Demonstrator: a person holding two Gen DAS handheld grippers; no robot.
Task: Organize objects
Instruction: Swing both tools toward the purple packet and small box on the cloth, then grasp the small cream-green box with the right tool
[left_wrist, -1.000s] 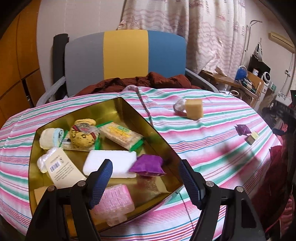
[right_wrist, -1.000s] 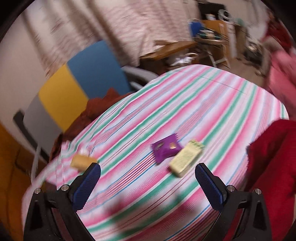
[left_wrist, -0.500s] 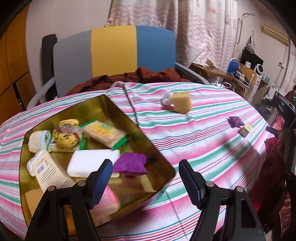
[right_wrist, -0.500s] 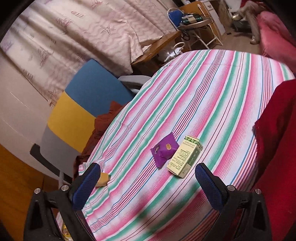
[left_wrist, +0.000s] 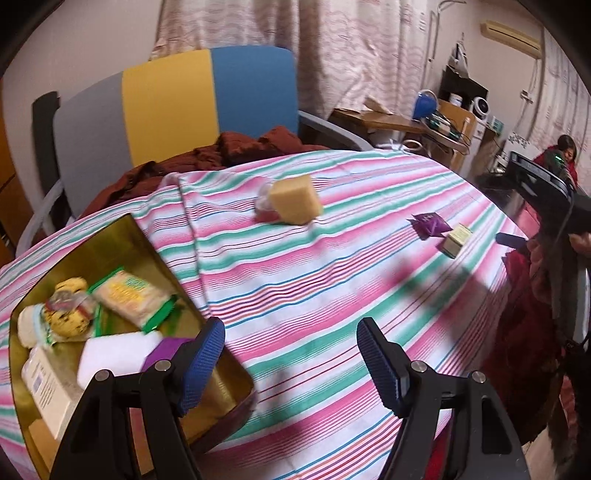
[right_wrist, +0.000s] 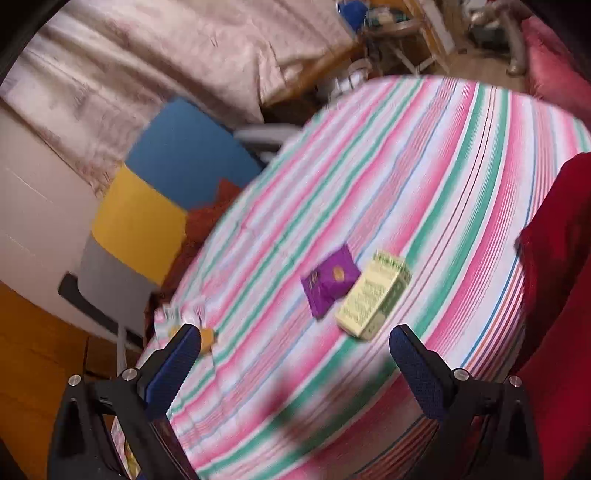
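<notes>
A gold tin (left_wrist: 147, 242) at the left of the striped table holds several snack packets and a white block (left_wrist: 110, 356). My left gripper (left_wrist: 291, 363) hovers open and empty over the tin's right rim. A yellow sponge block (left_wrist: 295, 199) and a clear wrapper lie mid-table. A purple packet (left_wrist: 428, 223) (right_wrist: 330, 280) and a pale green box (left_wrist: 457, 240) (right_wrist: 373, 295) lie together near the table's right edge. My right gripper (right_wrist: 291, 365) is open, empty, just short of that pair; its body (left_wrist: 546, 192) shows at the right of the left wrist view.
A grey, yellow and blue chair (left_wrist: 173, 103) with dark red cloth (left_wrist: 240, 147) stands behind the table. A cluttered desk (left_wrist: 417, 122) is at the back right. A red garment (right_wrist: 561, 277) hangs at the table's right edge. A person (left_wrist: 563, 153) sits far right.
The left gripper has swung right, so the tin slid to the left of its view. The right gripper has closed in on the purple packet and green box, which look larger.
</notes>
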